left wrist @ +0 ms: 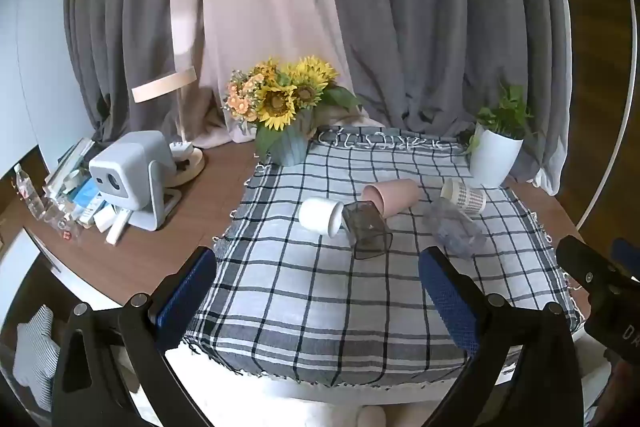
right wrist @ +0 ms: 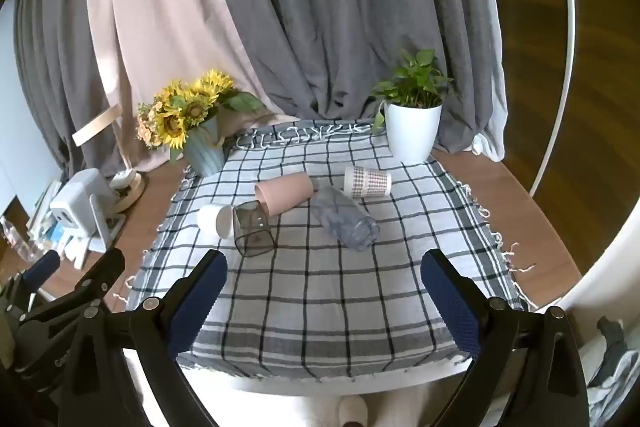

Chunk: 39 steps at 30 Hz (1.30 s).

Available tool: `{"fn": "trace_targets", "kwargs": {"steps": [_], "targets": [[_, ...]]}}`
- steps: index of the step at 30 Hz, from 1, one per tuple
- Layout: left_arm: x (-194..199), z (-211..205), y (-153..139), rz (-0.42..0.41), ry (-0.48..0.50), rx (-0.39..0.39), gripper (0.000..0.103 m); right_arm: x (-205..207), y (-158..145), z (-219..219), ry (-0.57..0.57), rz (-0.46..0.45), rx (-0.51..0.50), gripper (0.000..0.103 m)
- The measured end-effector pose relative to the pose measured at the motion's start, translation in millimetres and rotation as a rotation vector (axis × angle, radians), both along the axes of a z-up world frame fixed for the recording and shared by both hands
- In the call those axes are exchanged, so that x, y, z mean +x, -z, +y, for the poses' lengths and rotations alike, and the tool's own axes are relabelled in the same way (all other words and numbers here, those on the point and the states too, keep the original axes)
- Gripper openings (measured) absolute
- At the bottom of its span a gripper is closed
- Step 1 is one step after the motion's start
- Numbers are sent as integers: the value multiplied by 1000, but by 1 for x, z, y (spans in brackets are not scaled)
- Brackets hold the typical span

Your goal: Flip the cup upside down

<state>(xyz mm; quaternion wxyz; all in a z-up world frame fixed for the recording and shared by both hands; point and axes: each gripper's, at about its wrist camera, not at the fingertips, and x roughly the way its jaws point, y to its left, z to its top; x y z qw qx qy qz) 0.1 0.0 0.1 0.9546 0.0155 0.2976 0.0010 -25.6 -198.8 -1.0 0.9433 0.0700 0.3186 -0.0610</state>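
Note:
Several cups lie on their sides on a checked cloth (left wrist: 340,299) (right wrist: 320,287): a white cup (left wrist: 320,215) (right wrist: 215,220), a smoky clear cup (left wrist: 367,230) (right wrist: 253,229), a pink cup (left wrist: 392,195) (right wrist: 285,193), a bluish clear cup (left wrist: 454,227) (right wrist: 345,218) and a patterned paper cup (left wrist: 464,195) (right wrist: 368,181). My left gripper (left wrist: 320,291) is open and empty, near the cloth's front edge, well short of the cups. My right gripper (right wrist: 324,291) is open and empty too, likewise short of them. Each gripper shows at the edge of the other's view.
A sunflower vase (left wrist: 288,143) (right wrist: 204,151) stands at the cloth's back left, a white plant pot (left wrist: 494,157) (right wrist: 412,133) at its back right. A small projector (left wrist: 132,175), a lamp base and clutter sit on the wooden table at the left. Curtains hang behind.

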Motion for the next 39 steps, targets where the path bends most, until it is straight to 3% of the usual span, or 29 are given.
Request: {"fn": "trace_targets", "kwargs": {"steps": [39], "targets": [[1,-2,-13,-2,19,-40,103,0,-7,-2,0,4,7,98]]}}
